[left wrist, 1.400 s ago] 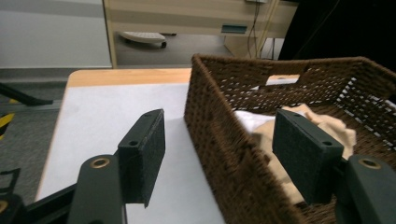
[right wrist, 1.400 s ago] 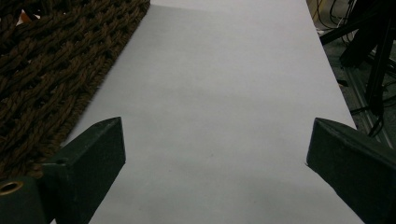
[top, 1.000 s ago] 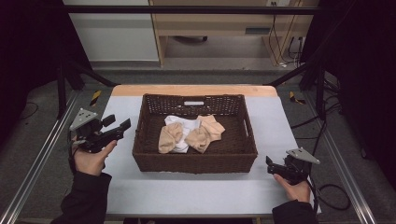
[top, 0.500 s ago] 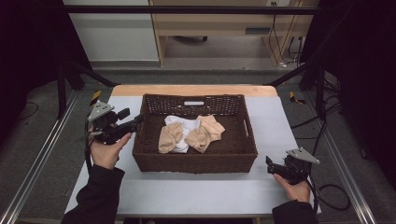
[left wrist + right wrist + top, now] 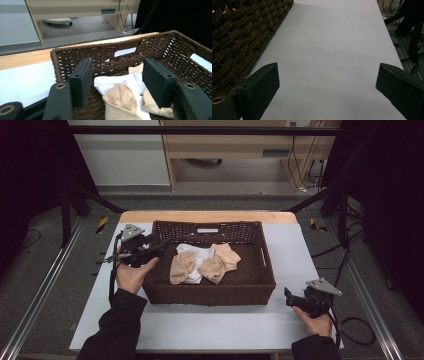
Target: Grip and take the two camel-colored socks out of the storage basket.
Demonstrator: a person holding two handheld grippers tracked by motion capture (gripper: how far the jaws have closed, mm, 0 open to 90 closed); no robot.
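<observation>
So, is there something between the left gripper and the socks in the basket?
Nothing visible blocks it. The left gripper is already over the left rim of the wicker basket, its fingers apart after closing a little, with nothing between them. The beige and white socks lie just ahead and below in the left gripper view.

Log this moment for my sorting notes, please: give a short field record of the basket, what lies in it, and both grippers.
surface: white table top
container: brown wicker basket, mid-table
contents: beige socks and a white sock, bunched on the basket floor
left gripper: over the basket's left rim, pointing in at the socks; jaws have just been closing but stand apart, nothing between the pads
right gripper: resting on the table right of the basket, jaws open, empty
socks outside basket: none seen
</observation>
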